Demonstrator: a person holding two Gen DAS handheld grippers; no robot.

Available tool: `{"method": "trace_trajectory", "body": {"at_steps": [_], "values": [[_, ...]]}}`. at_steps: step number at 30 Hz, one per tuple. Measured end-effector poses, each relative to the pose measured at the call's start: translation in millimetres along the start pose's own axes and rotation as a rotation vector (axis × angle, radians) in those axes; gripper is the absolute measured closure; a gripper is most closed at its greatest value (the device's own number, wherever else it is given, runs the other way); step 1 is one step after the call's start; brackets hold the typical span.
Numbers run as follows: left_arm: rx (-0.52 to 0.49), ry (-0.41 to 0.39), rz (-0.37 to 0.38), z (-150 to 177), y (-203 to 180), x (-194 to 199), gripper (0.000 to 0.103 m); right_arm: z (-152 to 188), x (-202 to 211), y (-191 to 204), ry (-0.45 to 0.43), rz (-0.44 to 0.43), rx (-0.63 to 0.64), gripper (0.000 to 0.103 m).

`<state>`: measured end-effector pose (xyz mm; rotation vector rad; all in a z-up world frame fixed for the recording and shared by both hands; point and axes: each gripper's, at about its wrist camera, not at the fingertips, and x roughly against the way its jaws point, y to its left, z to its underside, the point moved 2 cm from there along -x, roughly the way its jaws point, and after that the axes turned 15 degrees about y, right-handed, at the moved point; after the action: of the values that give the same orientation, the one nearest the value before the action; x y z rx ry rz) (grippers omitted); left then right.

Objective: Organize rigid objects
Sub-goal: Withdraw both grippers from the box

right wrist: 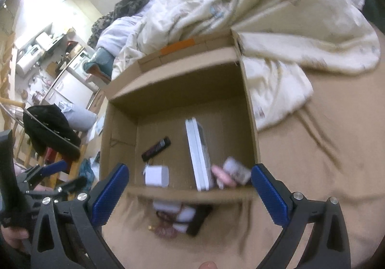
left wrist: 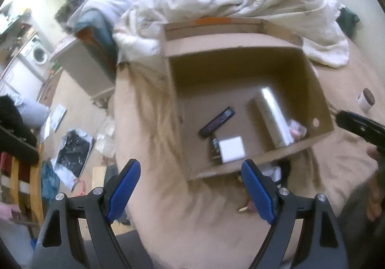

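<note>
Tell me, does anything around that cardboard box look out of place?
Yes. A small heap of blurred white and dark items lies on the tan bedsheet just outside the near wall of the open brown cardboard box, while similar things already sit inside. Both tools are empty.

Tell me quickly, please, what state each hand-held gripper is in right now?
Left hand-held gripper: open, empty, above the bed in front of the cardboard box.
Right hand-held gripper: open, empty, at the box's near wall.
</note>
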<state>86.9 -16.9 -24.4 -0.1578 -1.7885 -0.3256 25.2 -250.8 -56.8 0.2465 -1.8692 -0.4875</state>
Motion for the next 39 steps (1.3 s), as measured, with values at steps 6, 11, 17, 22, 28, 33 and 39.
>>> {"method": "trace_trajectory", "body": {"at_steps": [6, 11, 17, 22, 28, 33, 39], "values": [[0.029, 0.029, 0.066, 21, 4, -13, 0.019, 24, -1, 6, 0.014, 0.026, -0.009, 0.000], [0.038, 0.033, 0.066, 24, 6, -25, 0.019, 42, -9, 3, 0.049, -0.001, -0.059, 0.000], [0.112, 0.053, 0.071, 30, 17, -35, 0.019, 53, -15, 3, 0.066, 0.031, -0.073, 0.000], [0.100, 0.034, 0.096, 34, 13, -29, 0.019, 53, -25, 3, 0.092, 0.059, -0.077, 0.000], [0.136, 0.039, 0.098, 35, 19, -29, 0.019, 51, -30, 0, 0.120, 0.044, -0.093, 0.000], [0.153, 0.086, 0.133, 37, 22, -35, 0.019, 48, -35, -4, 0.143, 0.005, -0.120, 0.000], [0.194, 0.088, 0.169, 36, 27, -34, 0.019, 44, -55, -6, 0.235, -0.042, -0.169, 0.000]]}}
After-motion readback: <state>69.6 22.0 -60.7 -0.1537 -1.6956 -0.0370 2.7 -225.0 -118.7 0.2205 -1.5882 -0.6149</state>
